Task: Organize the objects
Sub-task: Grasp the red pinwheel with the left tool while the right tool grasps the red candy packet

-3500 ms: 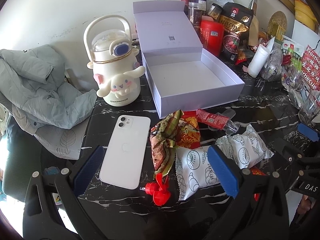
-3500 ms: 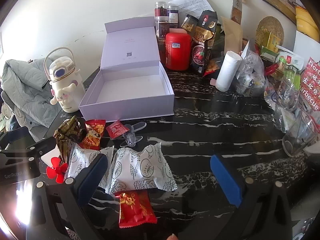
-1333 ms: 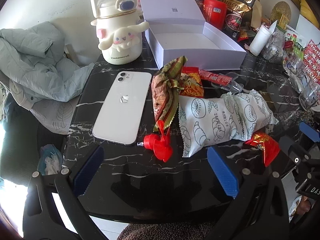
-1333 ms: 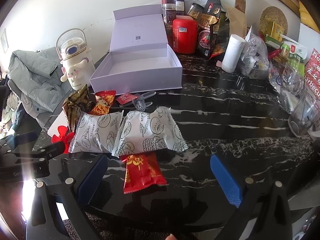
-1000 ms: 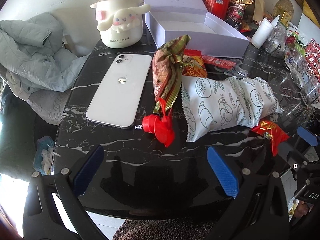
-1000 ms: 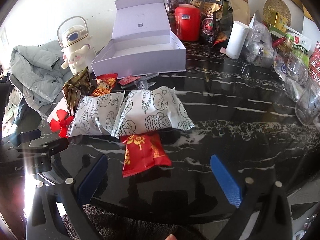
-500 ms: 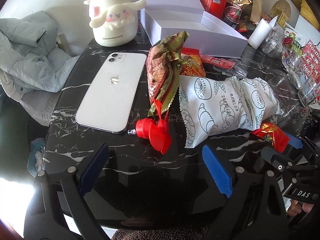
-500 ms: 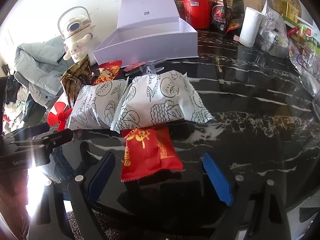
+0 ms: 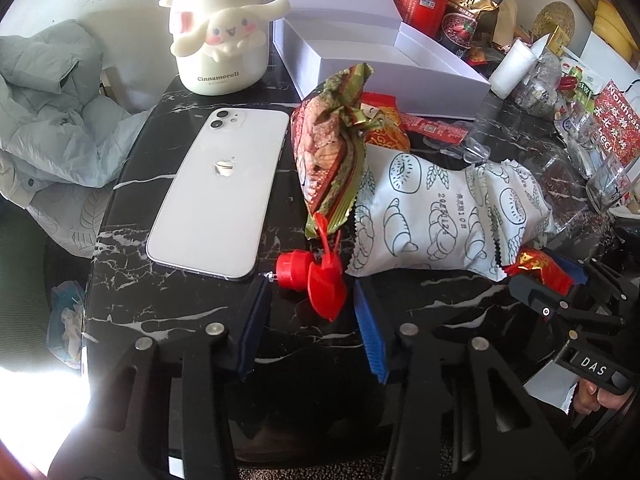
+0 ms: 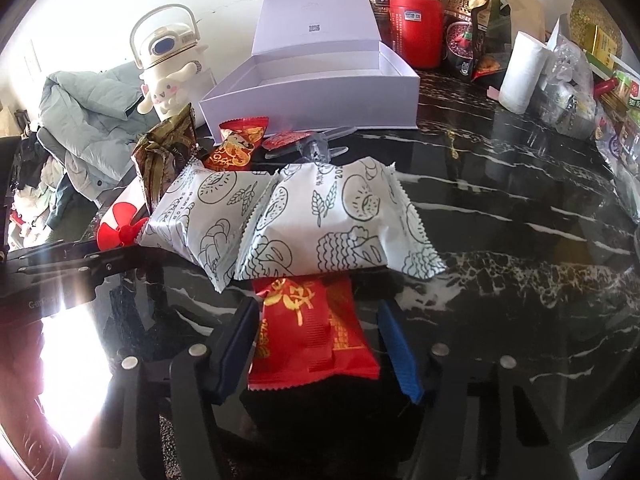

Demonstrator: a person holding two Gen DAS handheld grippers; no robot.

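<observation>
My left gripper (image 9: 312, 320) is partly closed around a small red fan (image 9: 316, 276) on the black marble table (image 9: 168, 312); its blue pads sit on either side, not clearly touching. My right gripper (image 10: 320, 344) has closed on a flat red snack packet (image 10: 312, 332), with both pads against its edges. Two white pastry packets (image 10: 304, 220) lie just beyond it. A white phone (image 9: 220, 192) lies left of the fan. A green and red snack bag (image 9: 328, 148) lies behind the fan. An open lilac box (image 10: 320, 80) stands farther back.
A cream Cinnamoroll kettle (image 9: 220, 28) stands at the back left. A grey jacket (image 9: 48, 112) hangs off the left edge. A red canister (image 10: 416, 28), snack bags, a white paper roll (image 10: 520, 76) and clear cups crowd the back and right.
Both grippers have moved forward and down toward the table and have narrowed. The left now brackets the red fan and the right has closed on the red packet.
</observation>
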